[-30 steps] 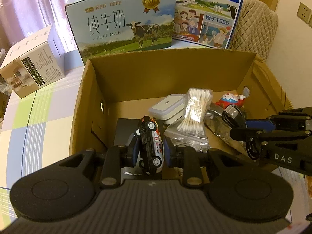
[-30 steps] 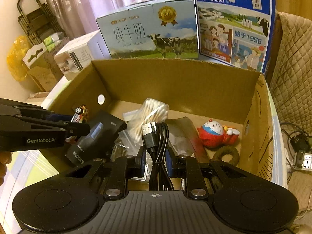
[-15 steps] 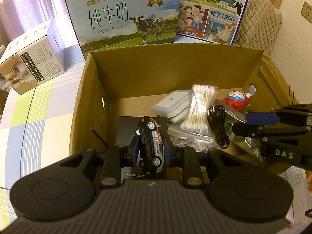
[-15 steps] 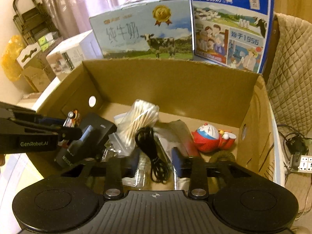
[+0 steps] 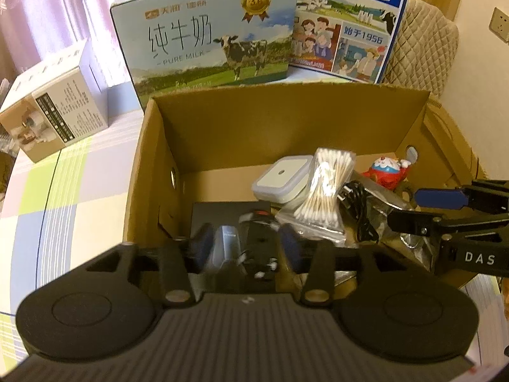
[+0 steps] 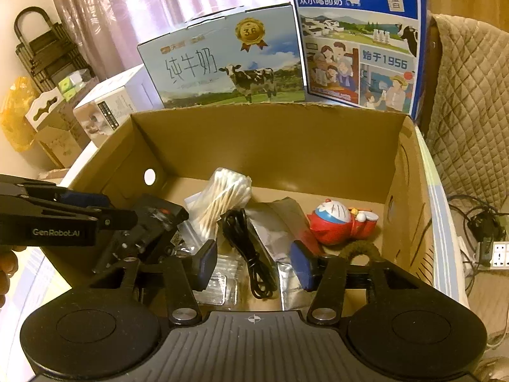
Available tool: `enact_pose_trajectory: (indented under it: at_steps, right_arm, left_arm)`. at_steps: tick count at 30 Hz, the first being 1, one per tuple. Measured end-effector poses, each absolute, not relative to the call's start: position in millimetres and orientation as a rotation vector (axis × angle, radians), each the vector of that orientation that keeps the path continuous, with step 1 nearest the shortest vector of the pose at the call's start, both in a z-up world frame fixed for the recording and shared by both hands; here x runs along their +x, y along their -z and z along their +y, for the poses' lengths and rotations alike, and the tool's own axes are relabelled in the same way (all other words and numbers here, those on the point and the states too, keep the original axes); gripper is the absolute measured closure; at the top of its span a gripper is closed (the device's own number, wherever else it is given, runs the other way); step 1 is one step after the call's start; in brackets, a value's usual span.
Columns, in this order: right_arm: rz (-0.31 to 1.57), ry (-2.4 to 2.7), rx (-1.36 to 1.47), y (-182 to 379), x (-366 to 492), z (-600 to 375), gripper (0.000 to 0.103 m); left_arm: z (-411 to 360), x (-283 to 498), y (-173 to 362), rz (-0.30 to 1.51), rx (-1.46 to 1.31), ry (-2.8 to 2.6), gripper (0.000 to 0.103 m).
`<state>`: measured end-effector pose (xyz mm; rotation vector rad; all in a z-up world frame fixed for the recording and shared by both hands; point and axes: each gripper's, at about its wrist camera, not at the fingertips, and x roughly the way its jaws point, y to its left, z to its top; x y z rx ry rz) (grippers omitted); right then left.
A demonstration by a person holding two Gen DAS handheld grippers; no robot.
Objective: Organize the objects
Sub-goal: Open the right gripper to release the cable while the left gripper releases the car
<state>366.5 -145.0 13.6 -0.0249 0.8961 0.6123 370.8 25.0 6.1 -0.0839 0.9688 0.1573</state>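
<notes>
Starting at the left, we see the checked worktop (image 5: 63, 191) with a small white carton (image 5: 54, 117) on it, its far side cut off by the frame. Next comes the cardboard box (image 5: 286, 121), and over its near left corner hangs the left gripper (image 5: 245, 245); its jaws have just been opening and now stand spread, with the toy car (image 5: 257, 242) lying blurred between them on a dark flat case (image 5: 219, 213), the pads clear of it as far as we can tell. Moving right inside the box, we find a white lidded container (image 5: 283, 180), a bundle of cotton swabs (image 5: 327, 191) and a black cable (image 6: 251, 251) lying loose on clear and silver bags. The right gripper (image 6: 254, 262) hangs above the cable, its jaws also just opened and spread, gripping nothing. Furthest right lies a red and white cat figure (image 6: 337, 219), and beside it a dark fuzzy ring (image 6: 359, 250), half hidden behind the gripper.
</notes>
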Motion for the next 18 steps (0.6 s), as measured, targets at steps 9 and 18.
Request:
enact_pose_trajectory:
  at_steps: [9,18]
  right_arm:
    - [0.883,-0.595,0.003,-22,351,-155,0.045]
    - [0.857,-0.567,0.016,-36,321,-164,0.040]
  left_arm:
    - [25,360,-16,0.937,-0.091,-0.149,0.026]
    - [21,335,-30,0.918,-0.105,-0.138,0.016]
